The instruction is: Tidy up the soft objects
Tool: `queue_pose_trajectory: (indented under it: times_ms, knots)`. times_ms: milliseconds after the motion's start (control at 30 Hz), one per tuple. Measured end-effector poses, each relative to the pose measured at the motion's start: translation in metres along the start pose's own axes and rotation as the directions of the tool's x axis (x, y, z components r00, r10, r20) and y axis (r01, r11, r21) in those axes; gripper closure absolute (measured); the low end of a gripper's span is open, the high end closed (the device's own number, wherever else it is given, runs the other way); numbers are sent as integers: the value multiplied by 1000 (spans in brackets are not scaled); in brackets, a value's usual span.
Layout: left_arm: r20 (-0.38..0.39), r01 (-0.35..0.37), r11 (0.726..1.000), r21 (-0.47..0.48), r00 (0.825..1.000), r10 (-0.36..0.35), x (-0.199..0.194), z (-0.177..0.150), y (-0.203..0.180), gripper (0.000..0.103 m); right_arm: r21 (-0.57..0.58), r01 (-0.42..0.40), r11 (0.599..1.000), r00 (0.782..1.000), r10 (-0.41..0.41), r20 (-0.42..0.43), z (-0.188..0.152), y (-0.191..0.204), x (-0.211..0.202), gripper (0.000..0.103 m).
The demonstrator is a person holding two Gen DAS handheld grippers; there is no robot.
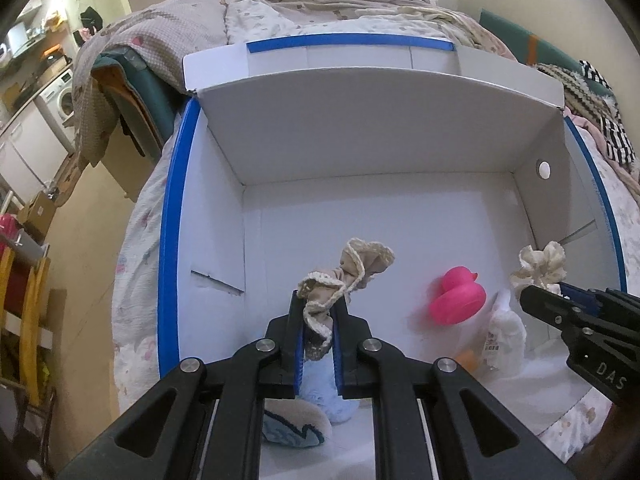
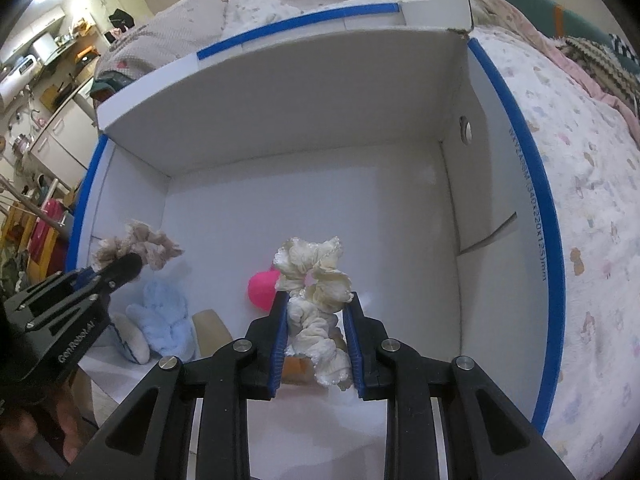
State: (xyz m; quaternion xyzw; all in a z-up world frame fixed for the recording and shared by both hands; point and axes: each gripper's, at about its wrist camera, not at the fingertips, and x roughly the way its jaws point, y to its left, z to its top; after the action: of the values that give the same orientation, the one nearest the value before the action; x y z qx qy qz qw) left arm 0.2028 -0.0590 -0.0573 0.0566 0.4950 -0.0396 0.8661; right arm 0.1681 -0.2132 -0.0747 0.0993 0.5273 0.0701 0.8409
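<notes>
White box walls ring both claws, left clamping beige scrunchie, right cream scrunchie.

1. My right gripper: blue-padded fingers pinch a cream scrunchie, whose ruffles bunch above and between them.
2. My left gripper, at the left edge: its tip holds a beige scrunchie over the box.
3. White cardboard box with blue edge strips, open flaps, a round hole in its right wall; it rests on a patterned bedspread.
4. On the box floor: a pink rubber toy, partly hidden behind the cream scrunchie; a pale-blue plush toy at lower left; a white-and-blue soft item just beside the plush; a tan piece beside the plush, identity unclear.
</notes>
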Motion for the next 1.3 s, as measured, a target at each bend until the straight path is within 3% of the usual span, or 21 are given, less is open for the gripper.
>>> queue_pose_trajectory:
  times_ms: [133,233,300,367,433,467,567,700,800,1000,1300]
  knots:
    - [-4,8,1000,-7,1000,-8,0,1,-1,85,19,-21,1000,1000,20,13,0,-3,-4,72]
    - [15,11,1000,20,1000,-11,-5,0,-5,67,23,-25,999,999,24,26,1,-3,-7,70]
    - [33,-2,1000,27,999,1,-9,-1,-8,49,19,-31,999,999,30,41,2,-1,-9,69]
    - [52,-15,1000,23,999,14,-13,-1,-8,47,20,-40,999,998,39,56,3,0,-11,68]
    - [63,-18,1000,22,998,17,-16,0,-7,44,23,-46,999,996,45,73,4,0,-15,56]
    - [63,-16,1000,21,998,15,-17,0,-6,42,26,-50,998,995,47,84,4,0,-17,42]
    - [66,-17,1000,8,998,16,-20,0,-3,41,24,-47,999,994,45,97,5,1,-19,35]
    - [63,-31,999,-17,998,32,-23,0,2,41,60,-57,997,993,50,109,7,-4,-21,12]
    - [64,-30,999,-29,997,32,-26,0,5,41,76,-77,994,988,66,139,9,-6,-27,1]
    - [84,-9,998,-60,996,14,-44,-5,17,41,105,-80,991,985,62,164,7,-5,-33,0]
    - [105,-58,996,-74,992,65,-77,-28,47,41,130,-84,988,984,62,166,-9,-6,-50,0]
